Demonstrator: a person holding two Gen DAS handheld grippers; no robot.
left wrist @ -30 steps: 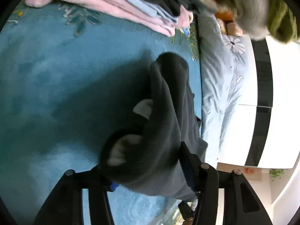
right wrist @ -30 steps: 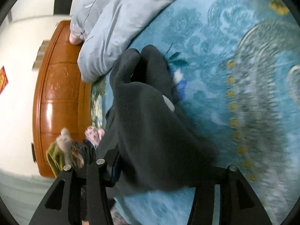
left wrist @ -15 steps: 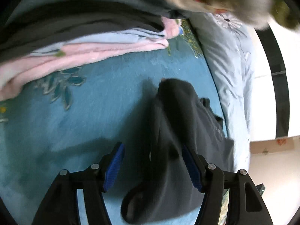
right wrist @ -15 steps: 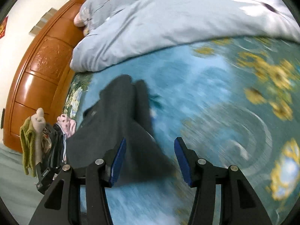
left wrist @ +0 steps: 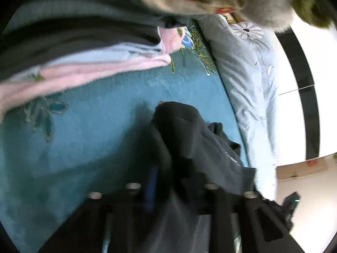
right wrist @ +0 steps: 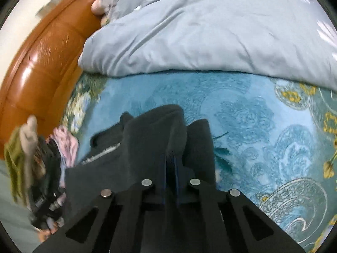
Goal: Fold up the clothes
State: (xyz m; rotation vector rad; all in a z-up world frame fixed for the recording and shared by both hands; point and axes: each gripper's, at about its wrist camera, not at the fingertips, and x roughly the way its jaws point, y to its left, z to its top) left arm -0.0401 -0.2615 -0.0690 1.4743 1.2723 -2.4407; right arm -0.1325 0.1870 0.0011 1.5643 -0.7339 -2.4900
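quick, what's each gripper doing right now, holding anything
Left gripper: closed on the dark fleece garment.
Right gripper: closed on the same dark fleece garment.

The dark garment (left wrist: 195,139) (right wrist: 155,135) on the blue bedspread (left wrist: 94,130) (right wrist: 252,113) is viewed closely from both wrists, from opposite sides.
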